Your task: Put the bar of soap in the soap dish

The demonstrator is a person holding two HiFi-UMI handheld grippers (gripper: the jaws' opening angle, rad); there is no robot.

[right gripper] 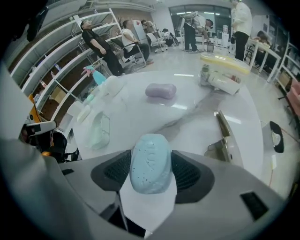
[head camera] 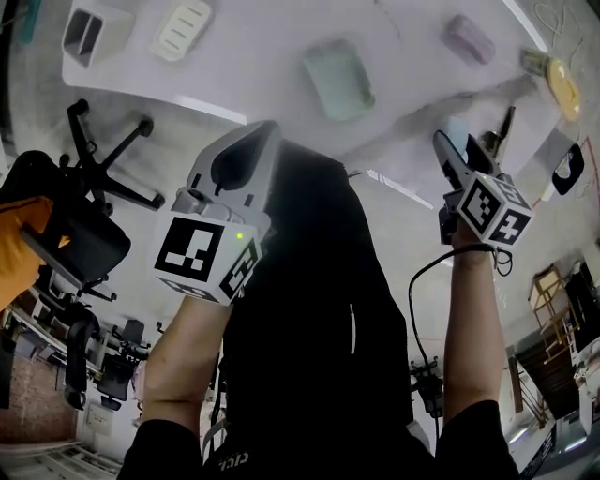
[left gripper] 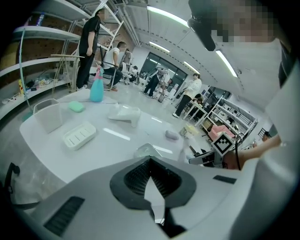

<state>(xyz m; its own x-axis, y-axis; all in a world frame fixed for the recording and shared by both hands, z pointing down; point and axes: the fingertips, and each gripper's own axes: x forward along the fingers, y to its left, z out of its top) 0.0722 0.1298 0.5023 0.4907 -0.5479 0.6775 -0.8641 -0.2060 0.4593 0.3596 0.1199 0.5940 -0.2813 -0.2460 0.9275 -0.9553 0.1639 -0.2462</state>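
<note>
Table: white, rounded top. In the head view its near edge runs slantwise just ahead of both grippers. The middle of the top is bare, with things set out around it.
- Far left corner: white bin.
- Beside the bin: cream soap dish, slotted and empty.
- Centre, near the front edge: green soap dish, empty, with bare surface on all sides.
- Far right: purple soap, lying on its own.
- Right edge: yellow-lidded container.
- Near right edge: metal bracket.
- An office chair stands on the floor off the table's left side.

Left gripper: held up at the near edge, short of the green dish. In its own view the jaw tips are pressed together with nothing between them. It does not touch the table.

Right gripper: held up at the near right part of the table, well apart from the left gripper. In the right gripper view its jaws are clenched on the bar of soap, one dark ribbed pad on each long side. The bar stands on end between the pads and rises above them.

Bar of soap: pale blue, oval, smooth, with fine dark specks and a faint raised mark on its face. It is carried in the air, clear of the table. From the right gripper the green soap dish lies ahead and to the left, and the purple soap lies farther off, straight ahead. Whether the bar is over the table top or just short of its edge cannot be told.
</note>
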